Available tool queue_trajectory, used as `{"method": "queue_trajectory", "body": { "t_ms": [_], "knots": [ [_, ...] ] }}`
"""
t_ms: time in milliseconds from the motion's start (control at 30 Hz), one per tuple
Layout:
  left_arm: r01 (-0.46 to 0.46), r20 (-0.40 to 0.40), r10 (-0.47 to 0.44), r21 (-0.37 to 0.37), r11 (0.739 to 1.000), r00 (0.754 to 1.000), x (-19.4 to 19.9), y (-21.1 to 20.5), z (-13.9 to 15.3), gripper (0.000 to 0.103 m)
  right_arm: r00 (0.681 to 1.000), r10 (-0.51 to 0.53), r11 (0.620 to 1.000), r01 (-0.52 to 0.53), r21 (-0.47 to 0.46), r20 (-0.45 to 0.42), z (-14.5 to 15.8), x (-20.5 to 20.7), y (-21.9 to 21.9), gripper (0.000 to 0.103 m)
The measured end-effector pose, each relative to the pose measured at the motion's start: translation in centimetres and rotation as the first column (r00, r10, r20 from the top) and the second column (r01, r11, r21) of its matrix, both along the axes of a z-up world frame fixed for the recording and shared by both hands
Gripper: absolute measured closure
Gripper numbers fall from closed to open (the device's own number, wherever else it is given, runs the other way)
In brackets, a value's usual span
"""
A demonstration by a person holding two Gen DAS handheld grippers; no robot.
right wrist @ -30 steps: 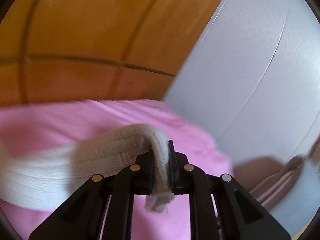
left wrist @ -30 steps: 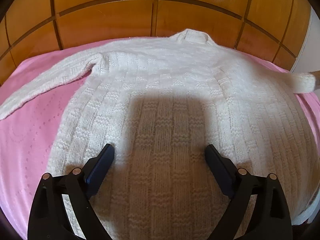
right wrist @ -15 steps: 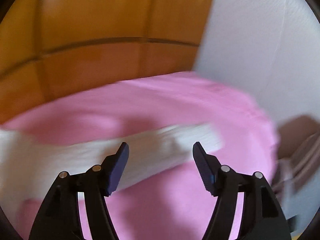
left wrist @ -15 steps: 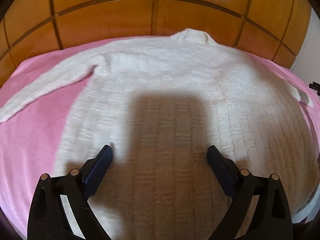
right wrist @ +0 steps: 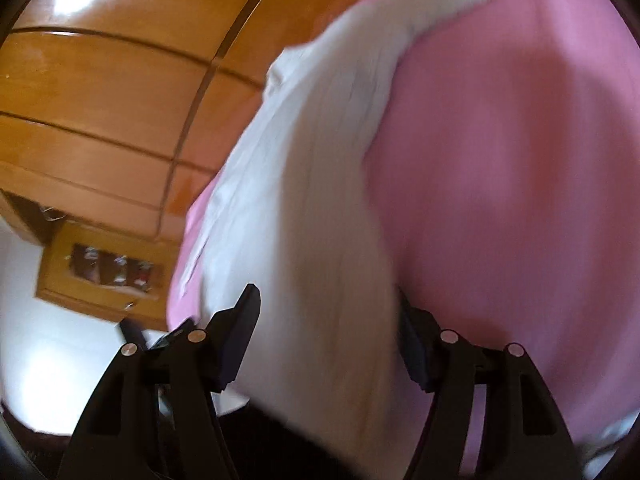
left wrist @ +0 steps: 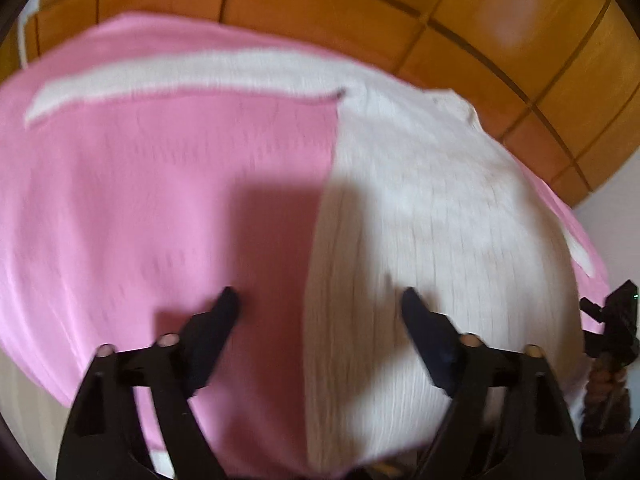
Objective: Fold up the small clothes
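A white knitted sweater lies flat on a pink bedcover, its left sleeve stretched out toward the far left. My left gripper is open and empty, above the sweater's left side edge near the hem. In the right wrist view the sweater runs up the middle beside the pink cover. My right gripper is open and empty over the sweater's lower part. Both views are motion-blurred.
A wooden panelled headboard stands behind the bed. The other gripper shows at the right edge of the left wrist view. A wooden bedside cabinet and a white floor lie off the bed's side.
My right gripper has opened and let go of the right sleeve, then swung over to the sweater's body. My left gripper has shifted left, from the sweater's middle to its left edge.
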State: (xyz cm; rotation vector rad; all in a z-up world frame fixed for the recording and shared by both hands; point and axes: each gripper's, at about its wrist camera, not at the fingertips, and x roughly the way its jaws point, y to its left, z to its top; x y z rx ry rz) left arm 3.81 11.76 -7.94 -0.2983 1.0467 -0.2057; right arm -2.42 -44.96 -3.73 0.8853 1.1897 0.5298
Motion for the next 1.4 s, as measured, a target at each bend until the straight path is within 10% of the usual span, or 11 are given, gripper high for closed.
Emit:
{"method": "queue_trajectory", "body": {
  "t_ms": [100,167,267,500,767,1033,1100,1200,1400],
  "knots": [
    [0.031,0.005,-0.031,-0.007,1.000,1.000,-1.7,-0.2,-0.7,0.046,1.000,0.021,1.000,-0.021,0.001,-0.018,-0.7,-1.5,0.8,0.039],
    [0.062,0.008,-0.061,-0.031,0.998,0.998,-2.2,-0.6,-0.6,0.088,1.000,0.007,0.999,-0.007,-0.049,-0.016,-0.4,-2.6,1.5,0.071],
    [0.064,0.040,-0.062,-0.040,0.997,0.997,-2.5,-0.6,0.7,0.099,1.000,-0.010,0.987,0.012,-0.159,0.017,1.0,-2.2,1.9,0.096],
    [0.078,0.194,-0.051,-0.136,0.988,0.980,-4.3,1.6,7.2,0.099,0.905,0.114,0.965,-0.003,-0.262,0.411,13.8,-4.4,3.5,0.097],
    [0.103,-0.059,-0.103,-0.008,0.995,0.993,-6.4,-0.7,-0.8,0.100,0.991,0.127,0.870,-0.094,-0.483,0.037,2.0,-5.0,4.4,0.097],
    [0.135,-0.047,-0.134,0.021,0.991,0.990,-6.8,-0.3,0.4,0.099,0.988,0.158,0.855,-0.134,-0.501,0.005,0.4,-4.9,5.7,0.095],
    [0.118,-0.011,-0.118,0.000,0.993,0.993,-6.0,0.3,1.1,0.091,0.988,0.152,0.876,-0.135,-0.462,-0.001,0.7,-5.5,4.7,0.082],
    [0.044,0.071,-0.045,0.007,0.999,0.996,-4.6,0.8,2.8,0.051,0.996,0.084,0.889,-0.060,-0.453,0.032,1.6,-4.9,3.0,0.050],
    [0.033,0.156,-0.037,0.023,0.999,0.987,-0.6,-1.9,4.2,0.046,0.988,-0.086,0.900,0.131,-0.416,0.124,3.5,-1.8,0.6,0.039]
  ]
}}
